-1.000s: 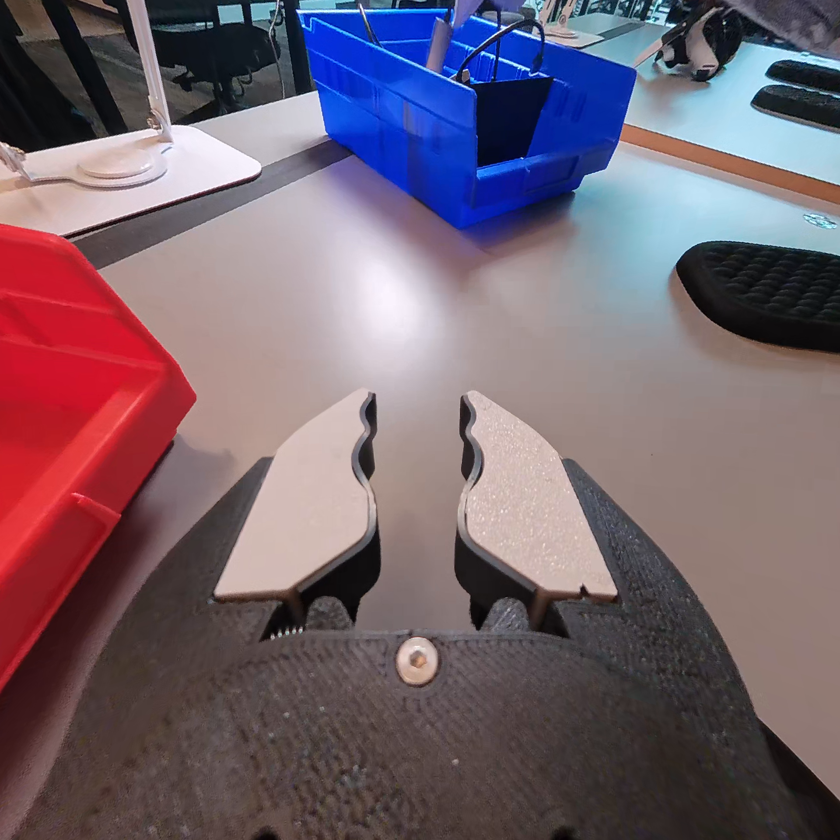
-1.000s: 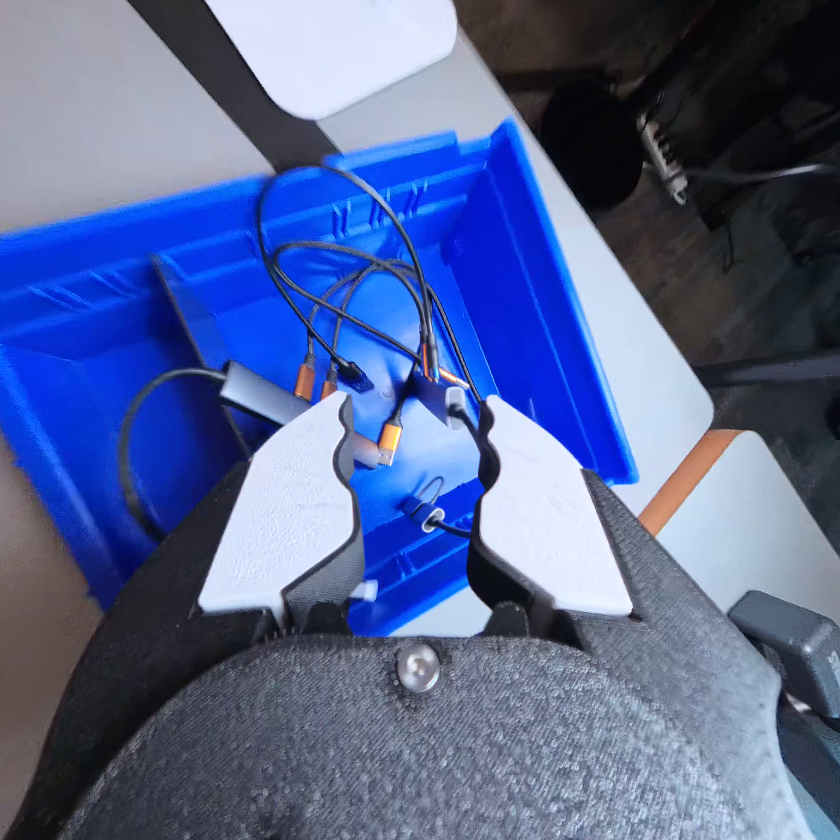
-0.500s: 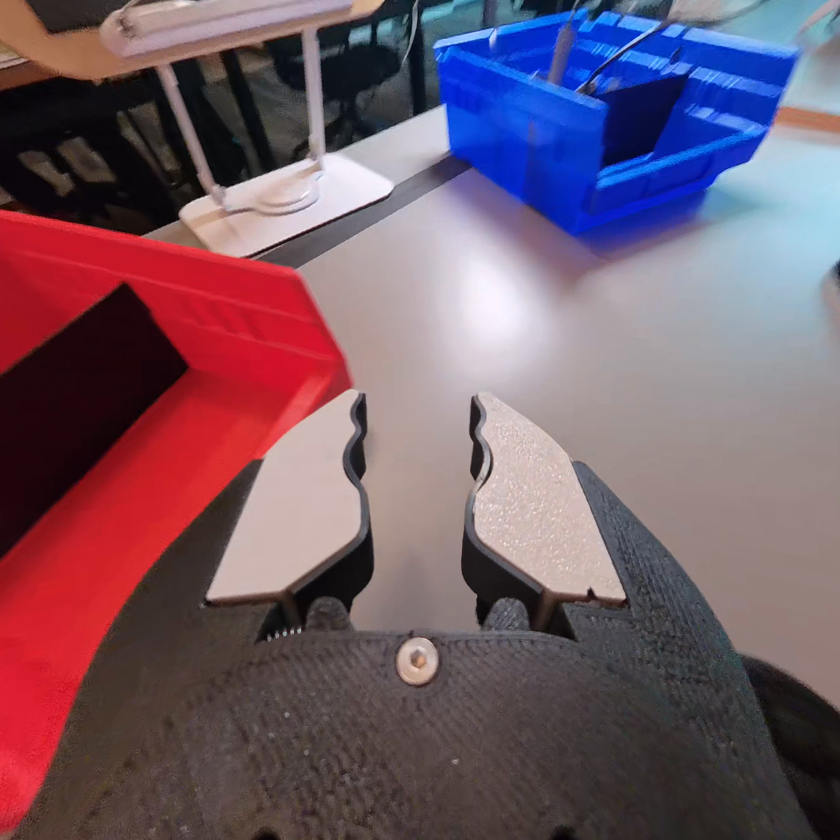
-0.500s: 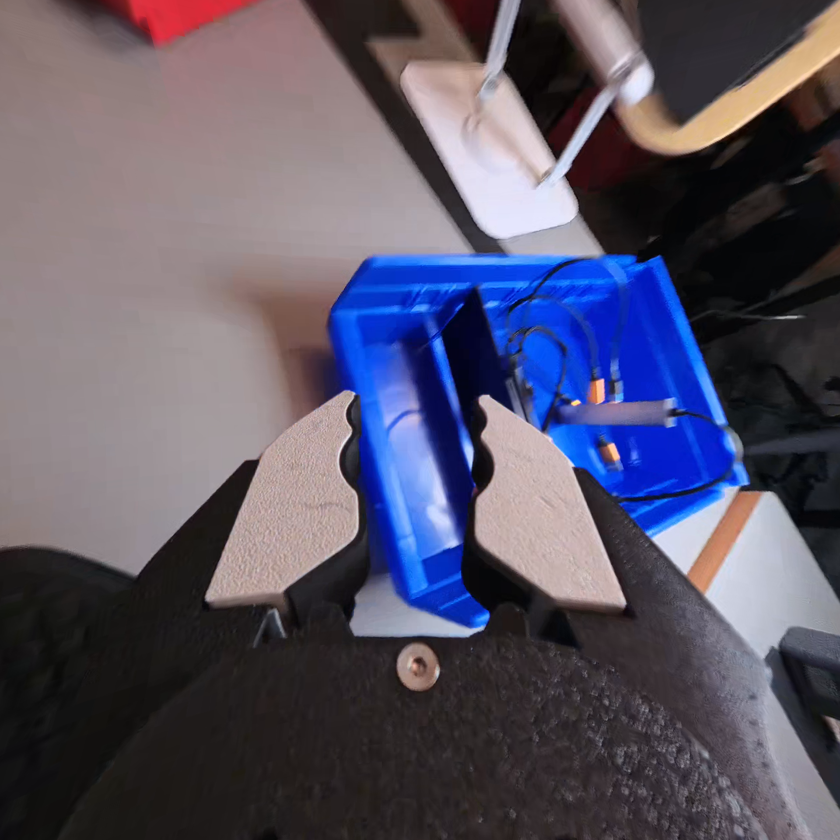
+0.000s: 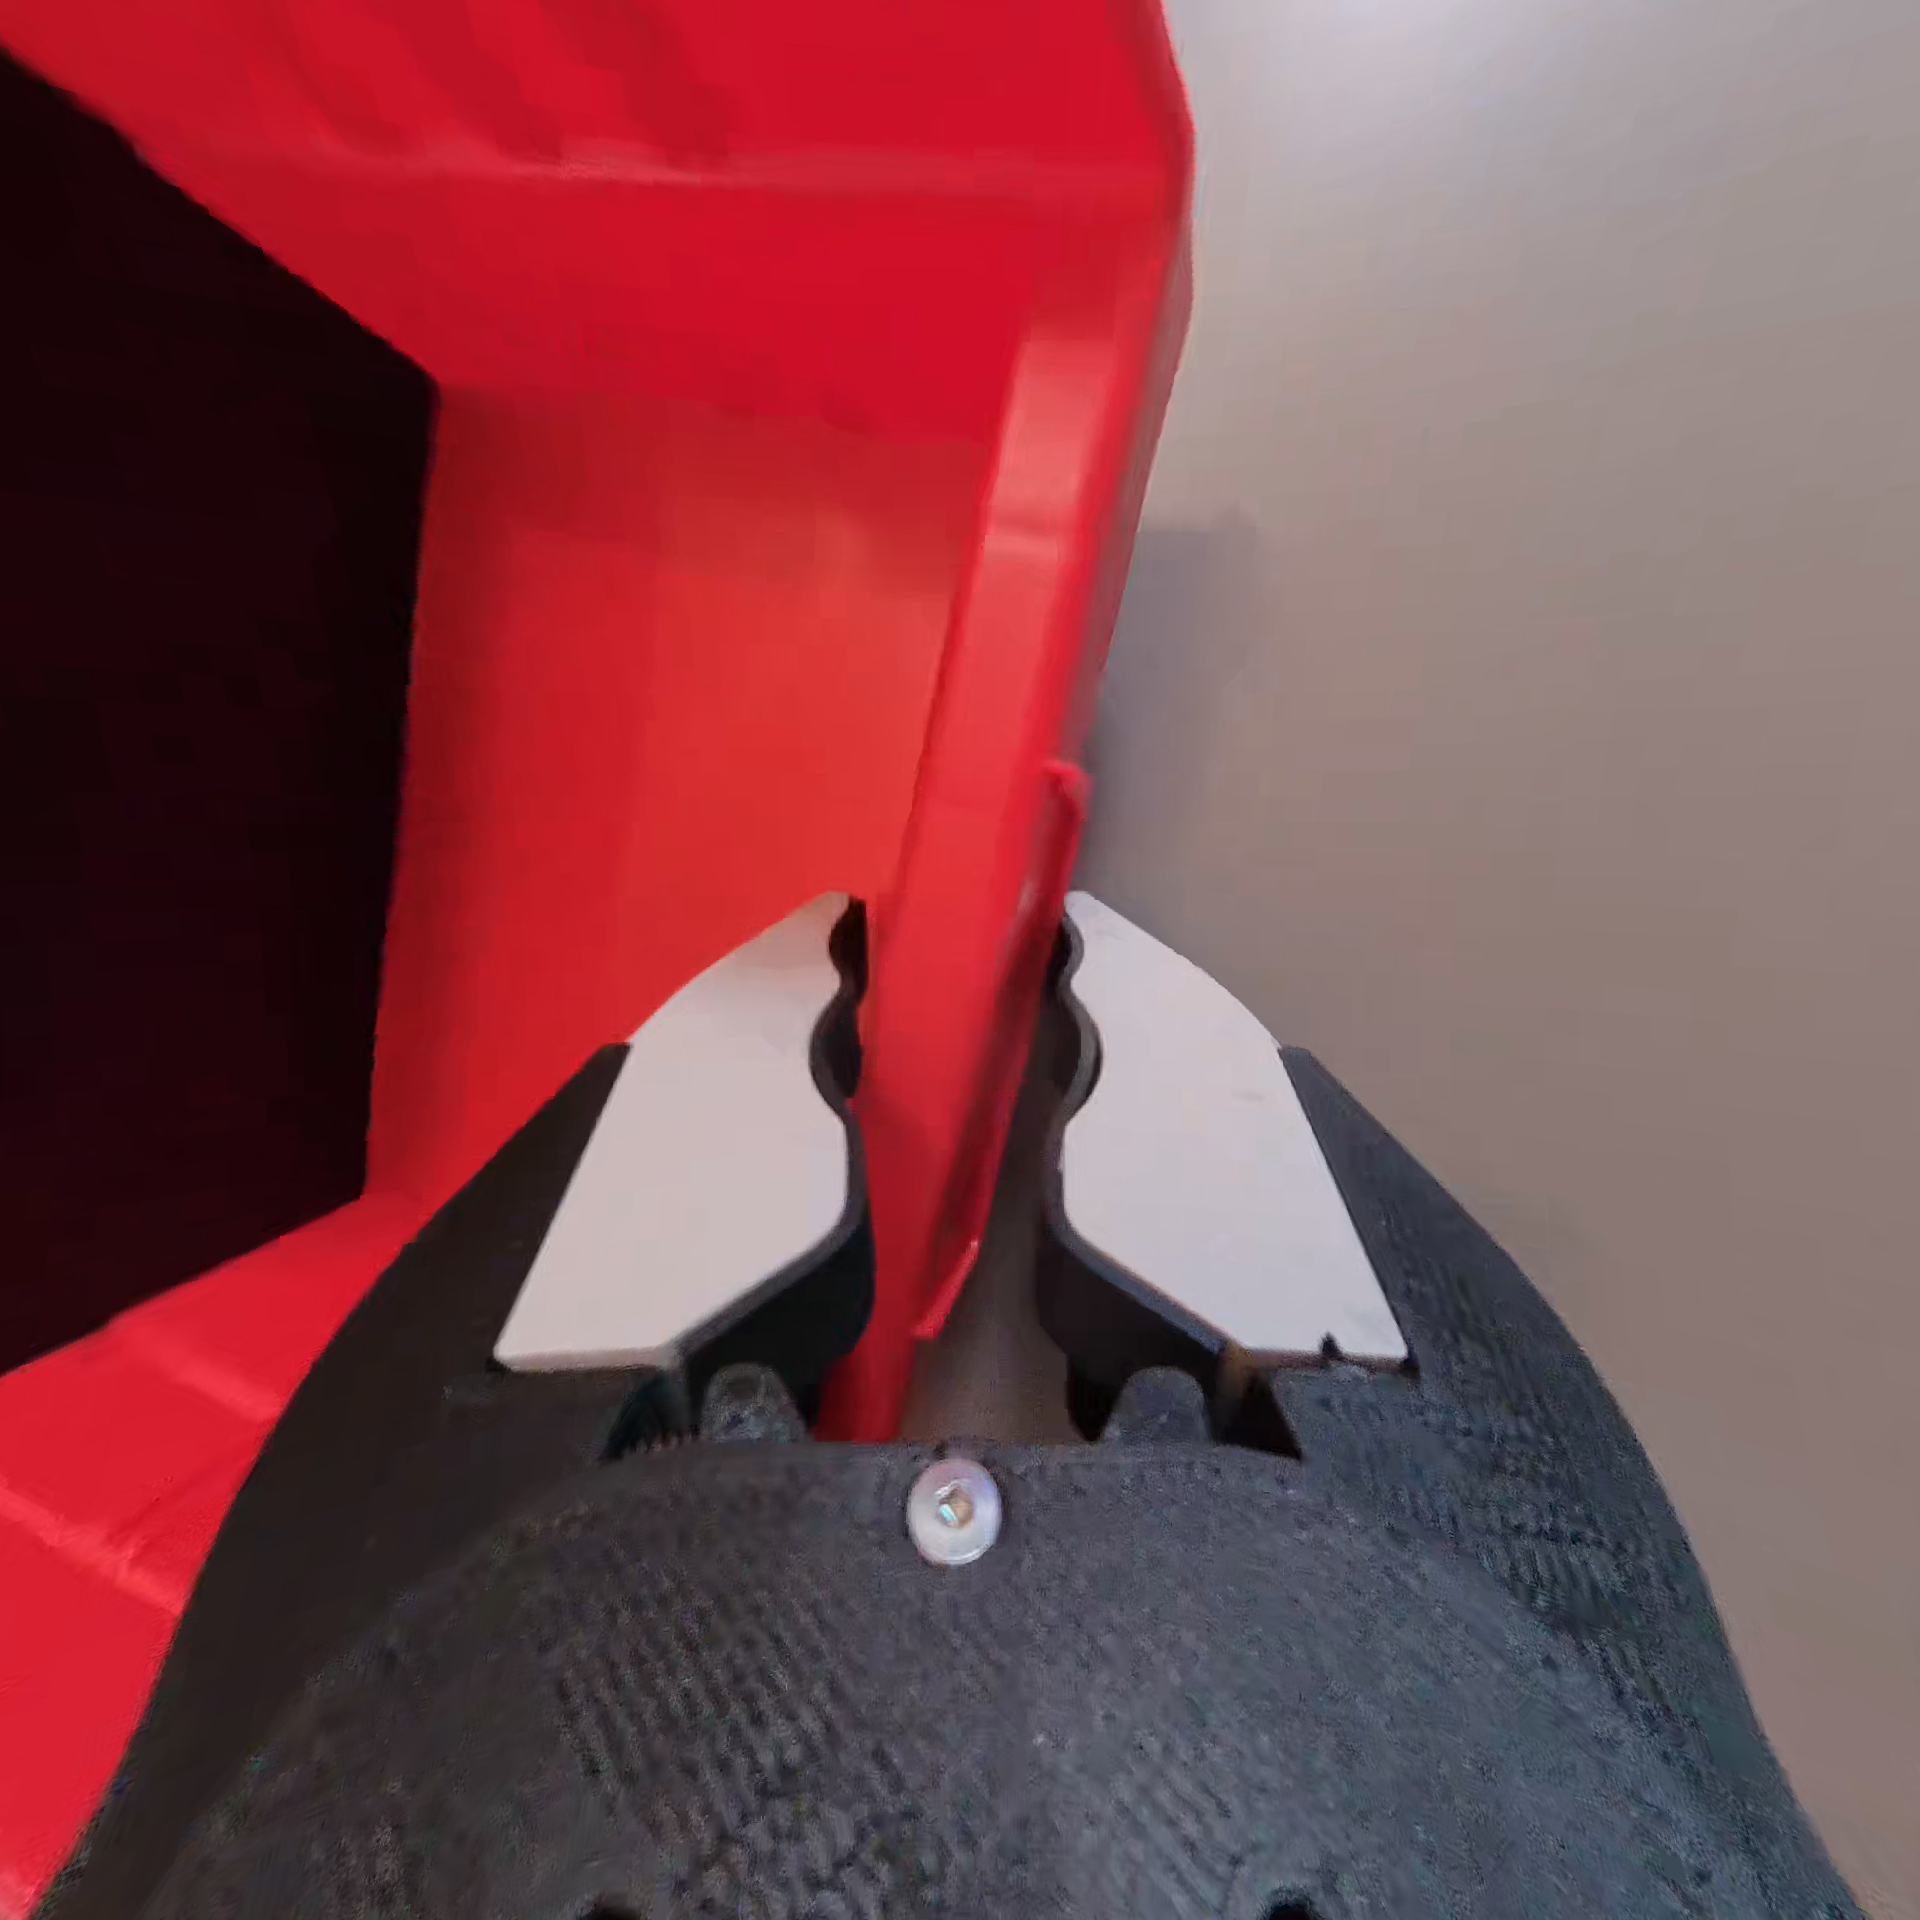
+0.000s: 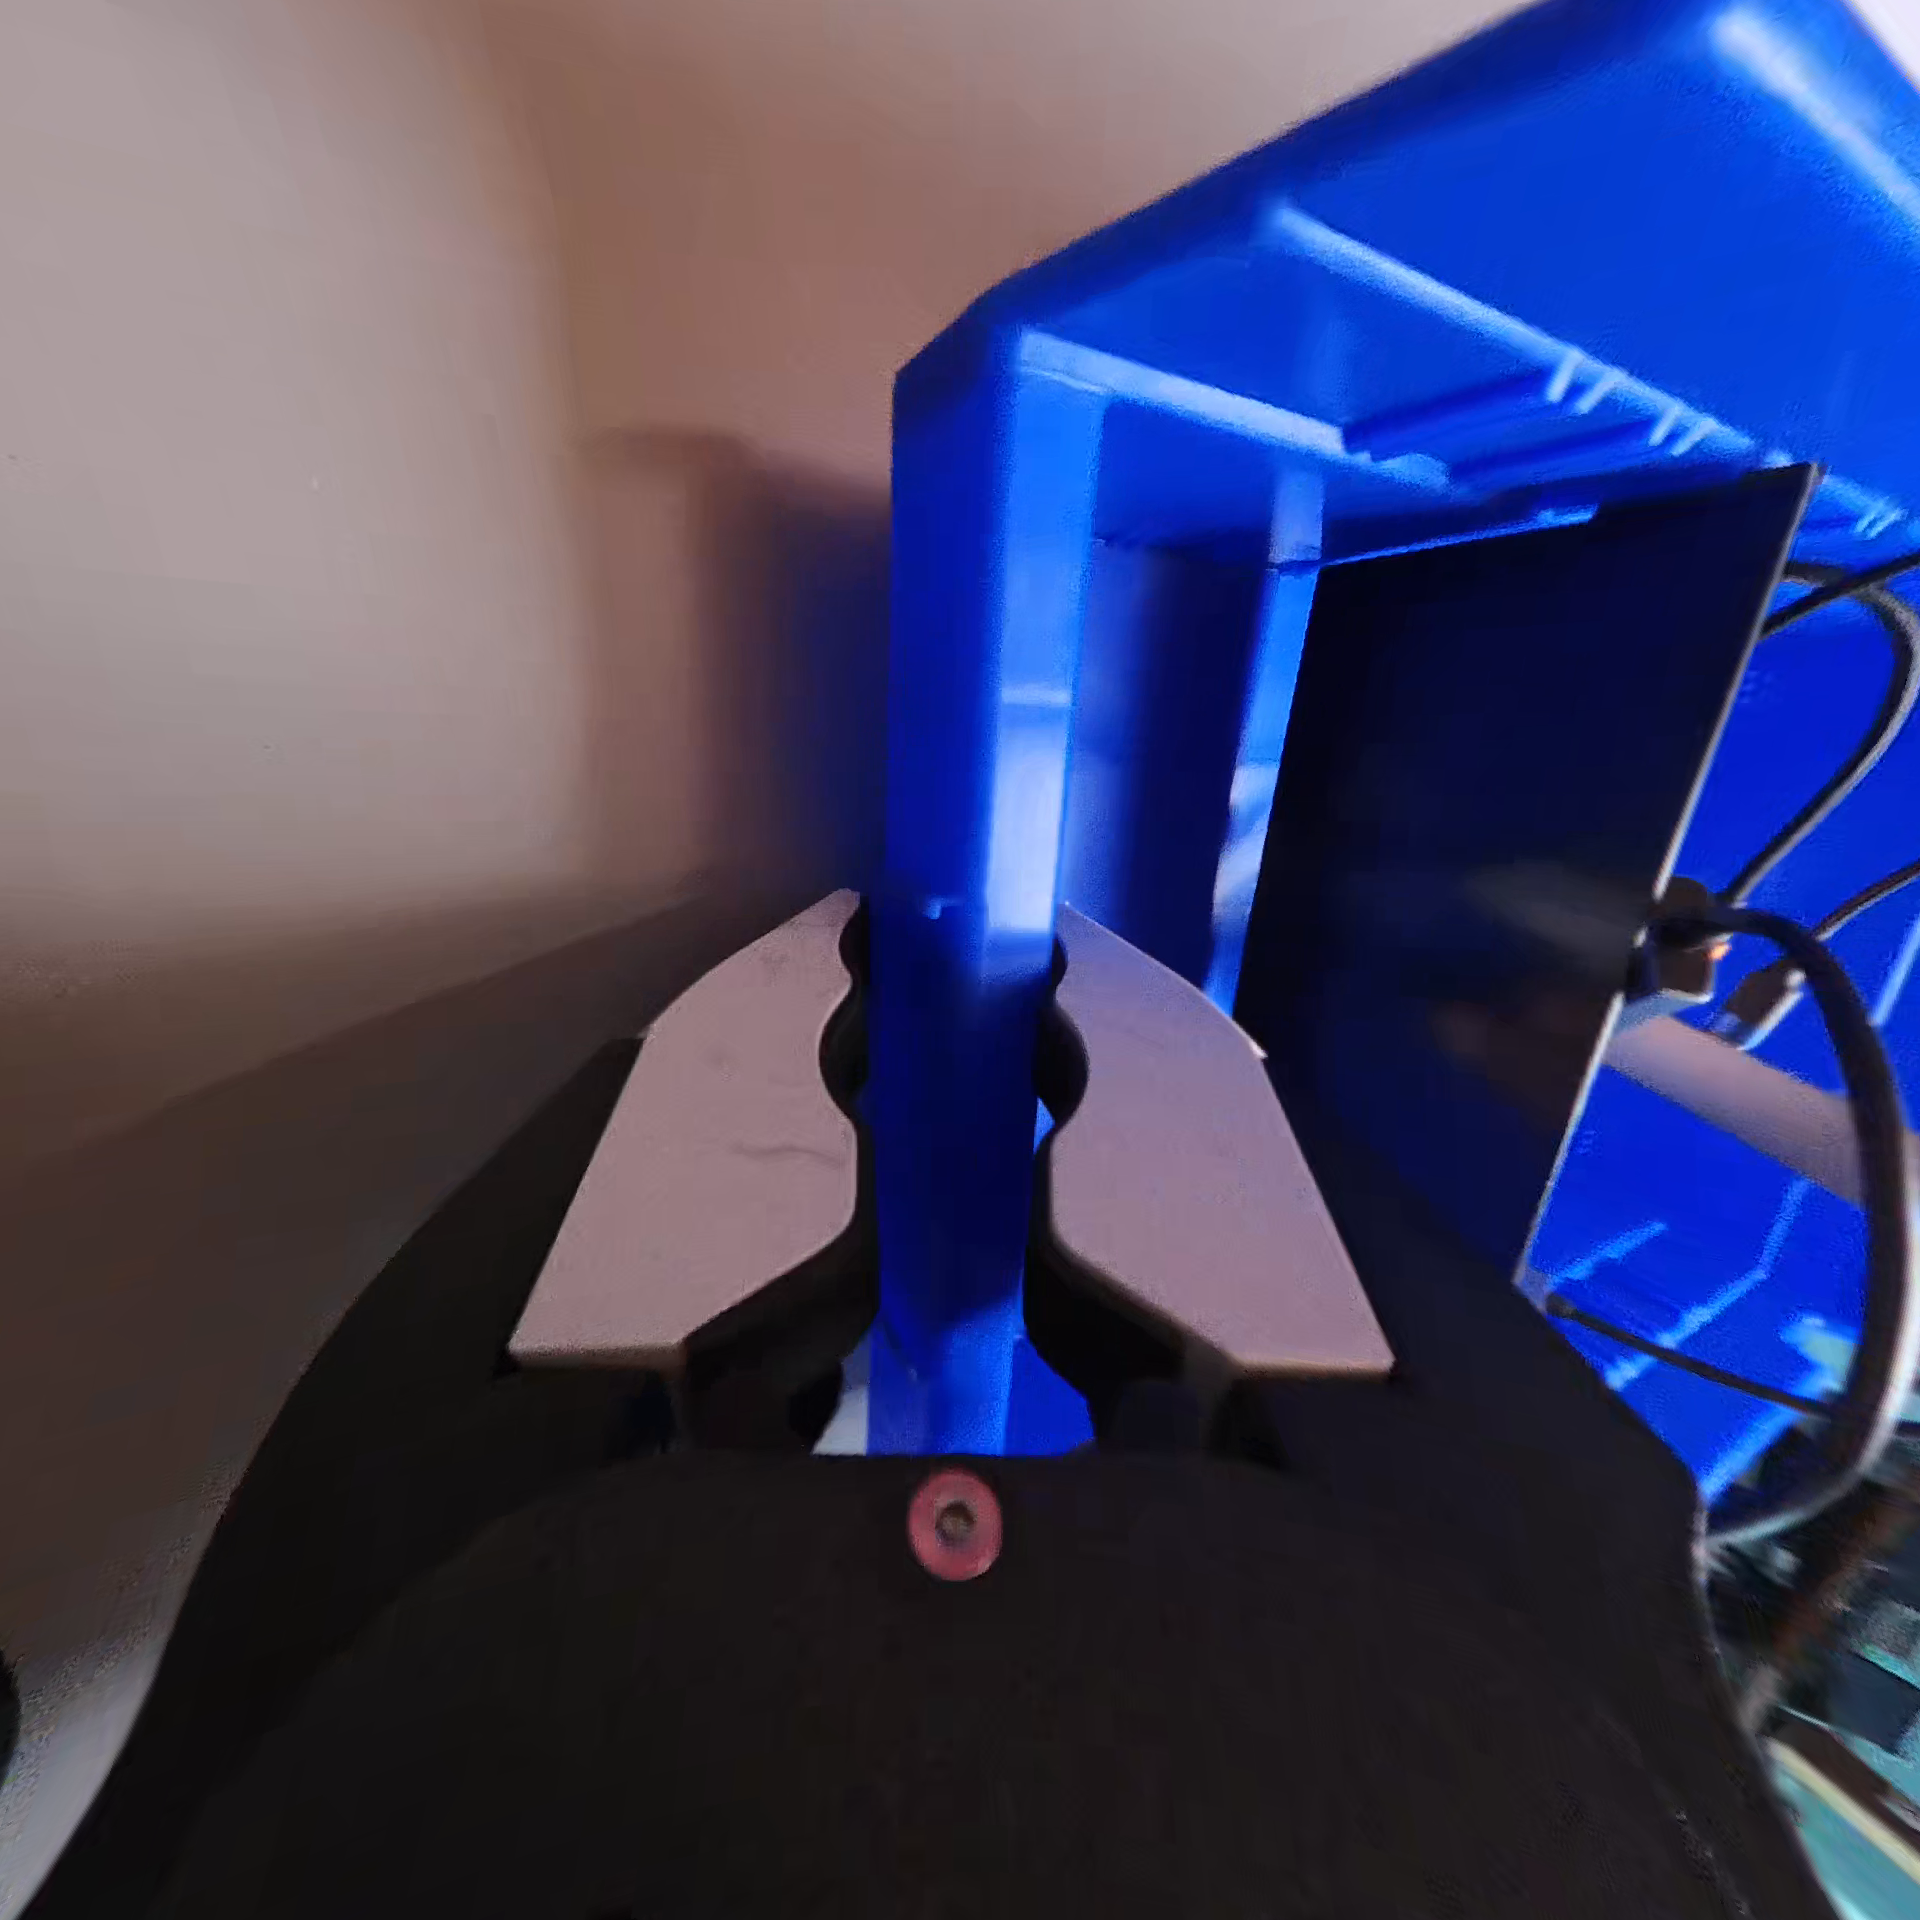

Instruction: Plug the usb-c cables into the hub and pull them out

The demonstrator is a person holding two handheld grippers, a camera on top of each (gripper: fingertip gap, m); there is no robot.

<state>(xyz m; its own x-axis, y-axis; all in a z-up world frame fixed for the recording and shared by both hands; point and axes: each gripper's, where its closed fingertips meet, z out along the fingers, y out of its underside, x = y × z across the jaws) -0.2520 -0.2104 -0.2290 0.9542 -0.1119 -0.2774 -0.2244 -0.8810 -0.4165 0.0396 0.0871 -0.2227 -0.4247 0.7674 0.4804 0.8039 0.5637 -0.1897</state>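
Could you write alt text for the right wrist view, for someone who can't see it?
The right tool straddles the side wall of a blue bin, one finger on each side. A black divider stands inside the bin, with black cables beyond it.

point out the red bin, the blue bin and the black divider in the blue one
red bin [image 5: 790,436], left wrist view, on its inner side wall
blue bin [image 6: 961,644], right wrist view, on its corner wall
black divider [image 6: 1475,831], right wrist view, on its flat face

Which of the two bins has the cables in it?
The blue bin, whose wall sits between the right gripper fingers: black cables show behind its dark divider. The red bin shows none.
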